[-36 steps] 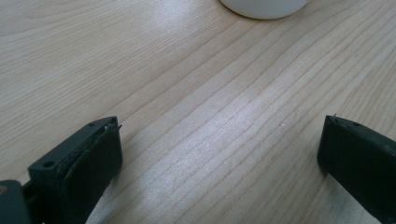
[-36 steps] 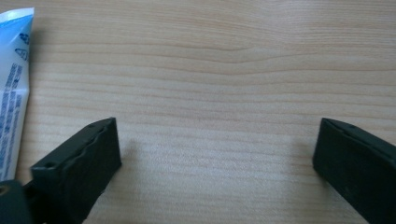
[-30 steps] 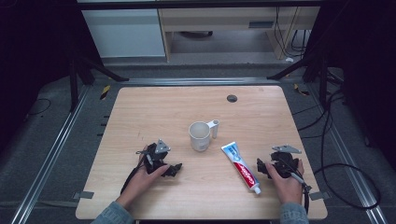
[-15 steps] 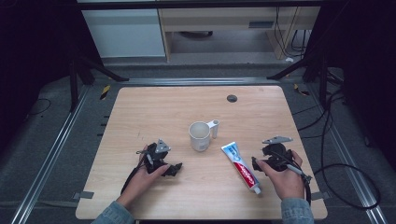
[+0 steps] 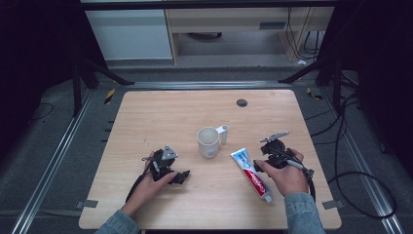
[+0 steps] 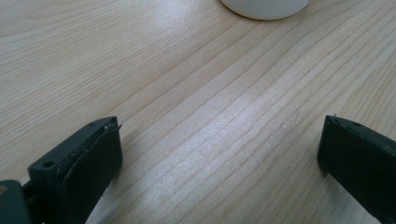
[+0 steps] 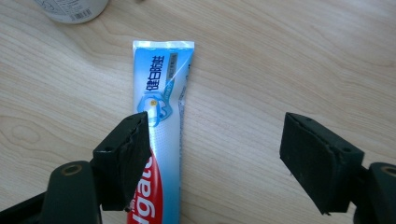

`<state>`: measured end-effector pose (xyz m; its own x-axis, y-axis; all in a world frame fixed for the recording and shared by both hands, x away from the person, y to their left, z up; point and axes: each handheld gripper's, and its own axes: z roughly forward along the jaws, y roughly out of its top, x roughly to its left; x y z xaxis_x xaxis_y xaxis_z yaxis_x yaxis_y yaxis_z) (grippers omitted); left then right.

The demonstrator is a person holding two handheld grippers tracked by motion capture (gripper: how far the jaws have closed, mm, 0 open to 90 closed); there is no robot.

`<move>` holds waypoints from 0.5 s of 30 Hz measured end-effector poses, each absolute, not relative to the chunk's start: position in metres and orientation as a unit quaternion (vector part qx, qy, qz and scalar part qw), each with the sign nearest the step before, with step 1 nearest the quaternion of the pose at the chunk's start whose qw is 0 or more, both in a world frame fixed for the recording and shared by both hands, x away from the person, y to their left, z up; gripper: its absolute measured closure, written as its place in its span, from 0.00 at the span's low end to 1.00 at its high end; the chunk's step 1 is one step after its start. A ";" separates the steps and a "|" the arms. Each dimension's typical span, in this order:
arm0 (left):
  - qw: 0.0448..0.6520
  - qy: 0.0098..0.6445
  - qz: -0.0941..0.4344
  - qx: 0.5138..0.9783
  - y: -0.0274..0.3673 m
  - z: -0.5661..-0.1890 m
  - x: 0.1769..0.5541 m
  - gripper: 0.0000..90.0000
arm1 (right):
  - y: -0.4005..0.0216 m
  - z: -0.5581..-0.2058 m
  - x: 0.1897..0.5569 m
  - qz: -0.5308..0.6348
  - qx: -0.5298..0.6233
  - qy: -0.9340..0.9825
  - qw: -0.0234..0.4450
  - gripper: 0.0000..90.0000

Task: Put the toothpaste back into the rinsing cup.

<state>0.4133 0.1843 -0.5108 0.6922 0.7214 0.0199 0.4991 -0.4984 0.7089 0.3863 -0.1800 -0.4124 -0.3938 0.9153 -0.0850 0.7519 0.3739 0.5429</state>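
Wood table (image 5: 146,112) w/ mug (image 5: 208,142); right gripper (image 7: 219,154) view: jaws apart, just narrowing, over toothpaste tube (image 7: 161,93).

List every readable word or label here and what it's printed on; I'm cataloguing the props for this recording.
"健白防蛀": blue vertical characters on the toothpaste tube, roughly read.
"gat": white letters on the tube's red band, partly behind a jaw.
Small line beside the characters: too small to read.
Printed label on the white cup: blurred, unreadable.
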 end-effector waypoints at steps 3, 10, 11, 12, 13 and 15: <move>0.350 0.358 0.158 0.851 0.184 -0.511 0.414 0.00 | -0.174 -0.415 0.391 0.210 0.517 0.810 0.180 0.27; 0.351 0.358 0.157 0.851 0.184 -0.511 0.414 0.00 | -0.162 -0.417 0.398 0.197 0.510 0.820 0.172 0.30; 0.352 0.358 0.157 0.851 0.184 -0.511 0.414 0.00 | -0.161 -0.418 0.399 0.197 0.506 0.823 0.170 0.32; 0.352 0.358 0.158 0.850 0.184 -0.511 0.414 0.00 | -0.160 -0.418 0.400 0.194 0.504 0.825 0.168 0.32; 0.352 0.358 0.158 0.850 0.184 -0.511 0.414 0.00 | -0.158 -0.419 0.402 0.193 0.502 0.827 0.164 0.34; 0.352 0.358 0.158 0.850 0.184 -0.511 0.414 0.00 | -0.157 -0.420 0.402 0.191 0.500 0.829 0.161 0.35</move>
<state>0.4136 0.1844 -0.5110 0.6938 0.7200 0.0160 0.4984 -0.4960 0.7110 0.4022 -0.1569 -0.4196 -0.4471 0.8913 -0.0758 0.7680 0.4260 0.4782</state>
